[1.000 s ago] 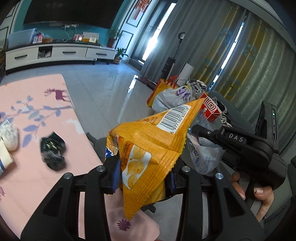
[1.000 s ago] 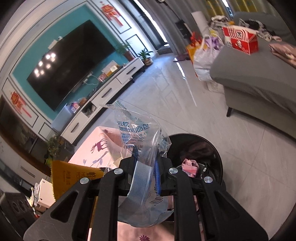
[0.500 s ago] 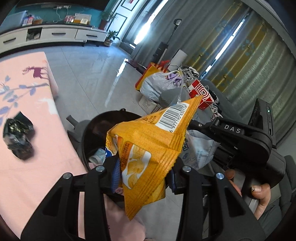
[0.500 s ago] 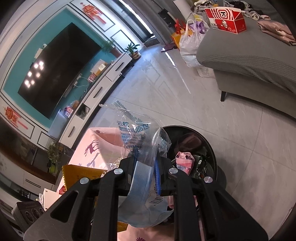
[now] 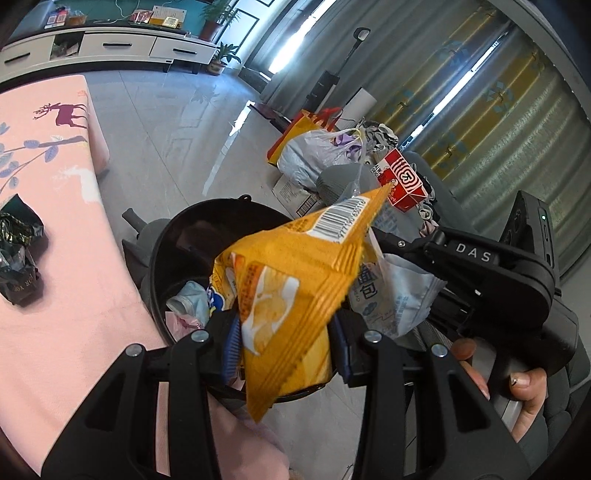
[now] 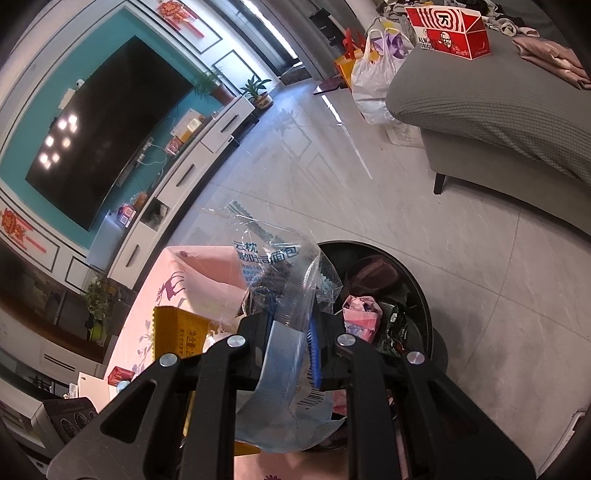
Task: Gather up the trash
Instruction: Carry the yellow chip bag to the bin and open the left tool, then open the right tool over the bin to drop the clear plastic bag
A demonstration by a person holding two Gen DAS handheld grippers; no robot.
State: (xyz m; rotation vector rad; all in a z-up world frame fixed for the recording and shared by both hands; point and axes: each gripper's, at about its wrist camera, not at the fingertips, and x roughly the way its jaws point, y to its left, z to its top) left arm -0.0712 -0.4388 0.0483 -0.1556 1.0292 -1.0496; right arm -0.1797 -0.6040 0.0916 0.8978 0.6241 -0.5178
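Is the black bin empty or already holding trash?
Holding trash: the black bin has a pink wrapper and dark crumpled packaging inside.

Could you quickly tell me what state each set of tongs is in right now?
Left tongs: closed on the orange snack bag.
Right tongs: closed on the clear bread wrapper.

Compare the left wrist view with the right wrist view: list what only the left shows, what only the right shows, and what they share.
Only the left wrist view shows the crumpled dark wrapper lying on the pink tablecloth, the striped curtains, and a hand gripping the right tool's handle.

Only the right wrist view shows the wall television and the folded pink cloth on the grey sofa.

Both show the black trash bin, the orange snack bag pinched in the left tool, the clear bread wrapper pinched in the right tool, and the red carton.
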